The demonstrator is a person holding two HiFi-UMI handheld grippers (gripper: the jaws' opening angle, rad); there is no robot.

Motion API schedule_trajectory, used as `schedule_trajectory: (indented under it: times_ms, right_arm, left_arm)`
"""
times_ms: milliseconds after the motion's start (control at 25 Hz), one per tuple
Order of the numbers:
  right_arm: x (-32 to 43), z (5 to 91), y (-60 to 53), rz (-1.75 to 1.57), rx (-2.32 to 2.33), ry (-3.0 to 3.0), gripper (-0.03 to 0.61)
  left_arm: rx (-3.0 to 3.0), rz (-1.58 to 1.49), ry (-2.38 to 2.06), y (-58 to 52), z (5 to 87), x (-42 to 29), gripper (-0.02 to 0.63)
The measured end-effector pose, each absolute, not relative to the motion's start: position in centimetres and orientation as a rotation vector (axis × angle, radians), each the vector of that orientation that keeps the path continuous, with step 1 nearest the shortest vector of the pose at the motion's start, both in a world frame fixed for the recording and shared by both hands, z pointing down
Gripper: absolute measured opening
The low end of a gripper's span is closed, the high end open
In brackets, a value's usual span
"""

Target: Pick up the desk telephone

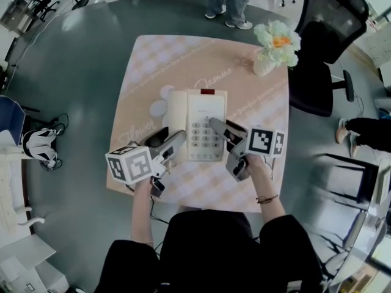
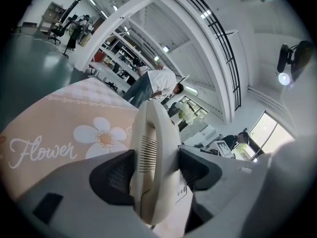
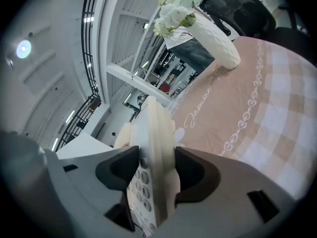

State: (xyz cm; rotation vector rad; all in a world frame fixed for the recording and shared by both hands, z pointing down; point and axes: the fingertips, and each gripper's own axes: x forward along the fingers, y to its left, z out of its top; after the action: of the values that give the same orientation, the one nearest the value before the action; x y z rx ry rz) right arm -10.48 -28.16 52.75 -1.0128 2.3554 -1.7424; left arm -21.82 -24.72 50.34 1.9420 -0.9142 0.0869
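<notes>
Left gripper [image 1: 176, 139] tight on the handset [image 1: 178, 110] of the desk telephone [image 1: 206, 105] — right gripper [image 1: 219, 126] tight on its keypad [image 1: 203, 137] edge.

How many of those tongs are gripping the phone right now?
2. The left tongs clamp the handset on the desk telephone's left side; the right tongs clamp its right edge beside the keypad. No others show.

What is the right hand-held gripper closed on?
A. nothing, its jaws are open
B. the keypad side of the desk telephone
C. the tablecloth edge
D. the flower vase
B: the right hand-held gripper clamps the desk telephone, with number keys showing beside one jaw.
</notes>
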Motion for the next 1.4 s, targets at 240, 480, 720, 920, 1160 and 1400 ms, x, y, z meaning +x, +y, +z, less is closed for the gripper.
schedule_trajectory:
  times_ms: [240, 480, 720, 920, 1160, 1400]
  right_arm:
    - [-10.4, 49.7, -27.3, -1.678, -0.954, 2.41, 0.219]
    - [-10.5, 47.0, -26.5, -1.597, -0.883, 2.447, 0.219]
    - [-10.0, 45.0, -25.0, -1.56, -0.913, 2.474, 0.219]
    - [-9.9, 42.9, -24.1, -1.501, -0.891, 2.494, 0.219]
    - [-9.2, 40.9, -23.2, -1.449, -0.923, 2.513, 0.219]
    - [-9.4, 39.2, -22.8, -1.398, -0.892, 2.533, 0.218]
  left_arm:
    - [1.97, 0.065, -0.95, -23.4, 47.7, -21.5, 0.276]
    - [2.002, 0.045, -0.985, -22.3, 45.2, -21.2, 0.276]
    - [2.028, 0.028, -1.004, -20.8, 43.1, -21.1, 0.278]
    - [2.047, 0.006, -1.008, -19.8, 41.5, -20.8, 0.276]
    - [2.074, -0.017, -1.02, -18.9, 39.4, -20.5, 0.276]
    - [2.087, -0.036, -1.034, -18.2, 38.2, -20.4, 0.278]
